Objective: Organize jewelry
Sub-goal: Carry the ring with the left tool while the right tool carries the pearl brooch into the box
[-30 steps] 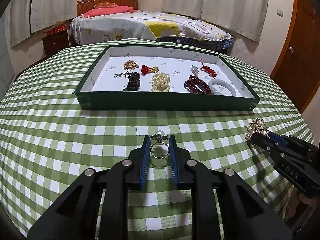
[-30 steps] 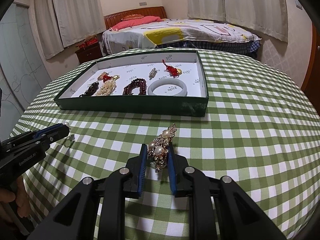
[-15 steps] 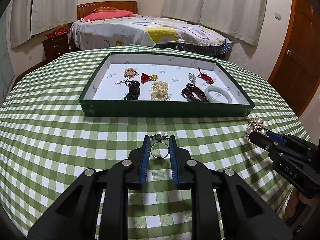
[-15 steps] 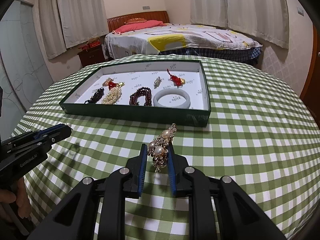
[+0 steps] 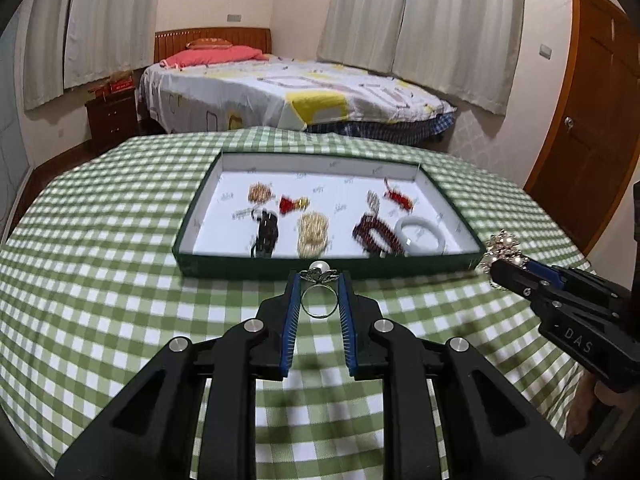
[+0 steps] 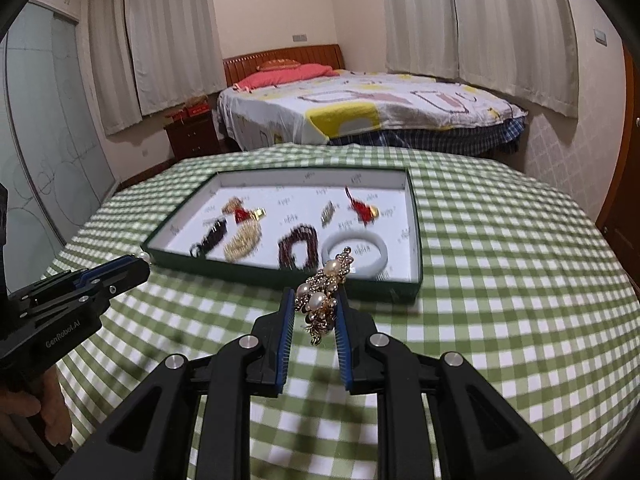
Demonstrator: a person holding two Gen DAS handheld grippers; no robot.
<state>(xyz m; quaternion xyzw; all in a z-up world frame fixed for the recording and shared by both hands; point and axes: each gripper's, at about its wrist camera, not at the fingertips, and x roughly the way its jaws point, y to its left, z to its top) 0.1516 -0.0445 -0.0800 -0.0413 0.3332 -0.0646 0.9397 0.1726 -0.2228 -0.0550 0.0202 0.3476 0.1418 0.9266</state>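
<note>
while both grippers grip: pearl ring (image 5: 319,289), brooch (image 6: 323,293)

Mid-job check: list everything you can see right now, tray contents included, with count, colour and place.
Green cardboard tray with white lining: 1, centre of table.
Green-and-white checked tablecloth: 1, covers the table.
White jade bangle: 1, tray's near right corner.
Dark red bead bracelet: 1, left of bangle.
Cream pearl bundle: 1, tray's near middle.
Black bead string: 1, left of pearls.
Red tassel charms: 2, far half of tray.
Small gold cluster: 1, far left; blurred.
Small silver piece: 1, far right; blurred.
Silver pearl ring: 1, in left tongs.
Gold pearl brooch: 1, in right tongs.
</note>
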